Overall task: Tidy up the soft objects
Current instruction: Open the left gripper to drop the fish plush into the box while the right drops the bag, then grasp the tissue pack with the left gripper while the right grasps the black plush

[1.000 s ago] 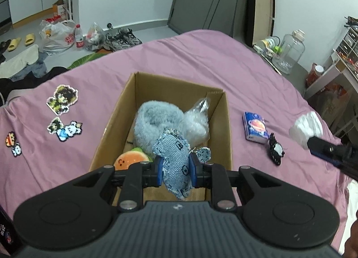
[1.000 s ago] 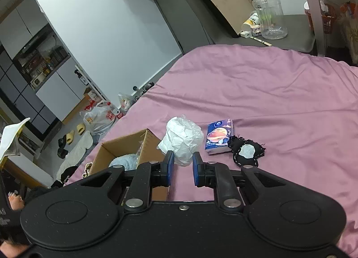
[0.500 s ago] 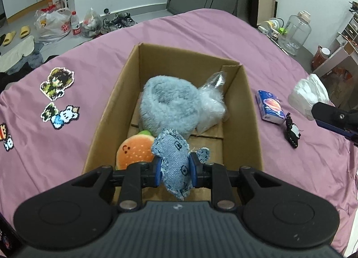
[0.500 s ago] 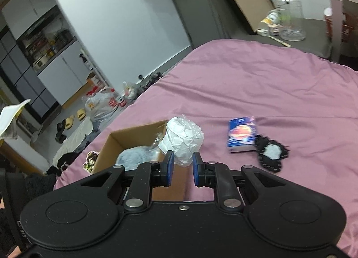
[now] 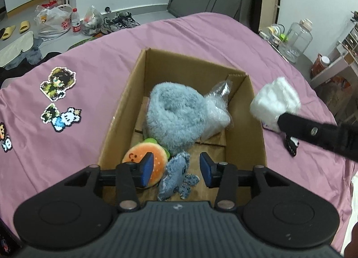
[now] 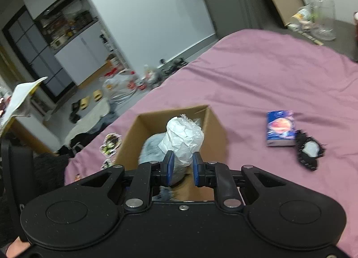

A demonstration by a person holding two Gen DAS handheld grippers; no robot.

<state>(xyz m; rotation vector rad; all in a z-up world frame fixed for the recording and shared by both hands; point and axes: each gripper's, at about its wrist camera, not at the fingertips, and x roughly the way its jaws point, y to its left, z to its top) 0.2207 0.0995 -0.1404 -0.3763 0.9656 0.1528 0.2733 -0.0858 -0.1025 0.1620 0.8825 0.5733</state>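
Cardboard box [image 5: 125, 110] open-topped on pink bed [image 5: 201, 34], flaps upright, near wall just below left gripper [image 5: 176, 170]. Left gripper's fingers spread wide, holding nothing, blue pads either side of denim plush [image 5: 176, 175] lying loose on box floor at near end. Inside box, four soft things counted: fluffy blue-grey roll [image 5: 176, 114] mid-box, clear plastic bag [image 5: 217, 110] against right wall, burger plush [image 5: 145, 161] near left wall, denim plush beside it. Bare cardboard floor free at near right corner only. Right gripper [image 6: 181, 166] above box's right rim, fingers narrow, pinching white crumpled wad [image 6: 183, 139]; wad hangs in air over box opening in wrist view. Outside box, right side of bed: one tissue pack [image 6: 279, 128], one black-and-white patch [image 6: 310, 149] touching it. Left side: three pixel-art patches [image 5: 58, 83], wide bare sheet around them. Bed edge beyond box, floor clutter past it.
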